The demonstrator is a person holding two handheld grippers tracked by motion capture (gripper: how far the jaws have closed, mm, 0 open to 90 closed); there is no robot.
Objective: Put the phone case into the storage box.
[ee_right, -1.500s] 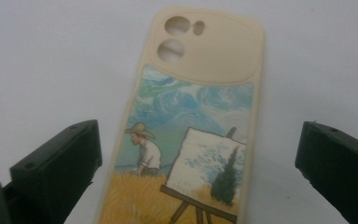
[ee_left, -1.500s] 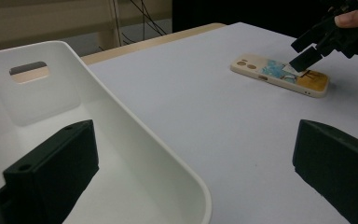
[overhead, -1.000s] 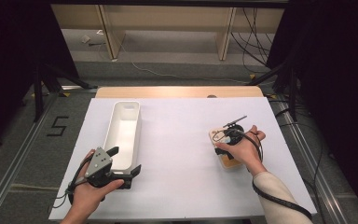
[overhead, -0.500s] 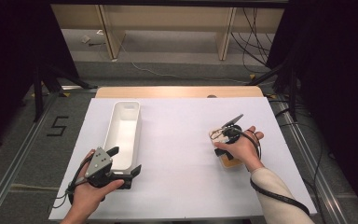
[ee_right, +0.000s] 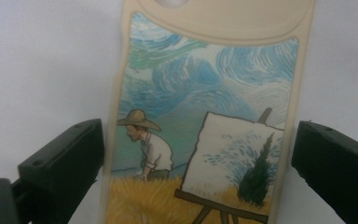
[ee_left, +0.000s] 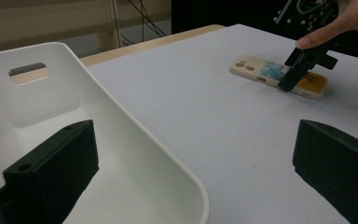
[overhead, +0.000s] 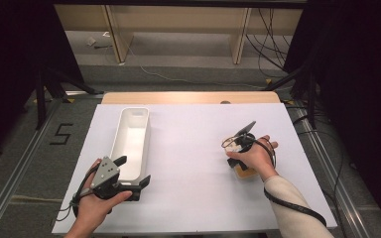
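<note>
White-covered table (overhead: pixel 193 163) on a grey floor, dark curtains at both sides. A cream rectangular phone case printed with a painter-at-easel scene (ee_right: pixel 205 116) lies flat on the table's right part — not yet lifted. The right hand-held gripper (ee_right: pixel 196 158) is poised over it, jaws spread wide, 1 on each long edge, neither touching. The left hand-held gripper (ee_left: pixel 191 158) rests released at the near end of a long white plastic bin (overhead: pixel 131 139), which holds nothing. Judgement: early stage — grasp, carry and placement all remain.
</note>
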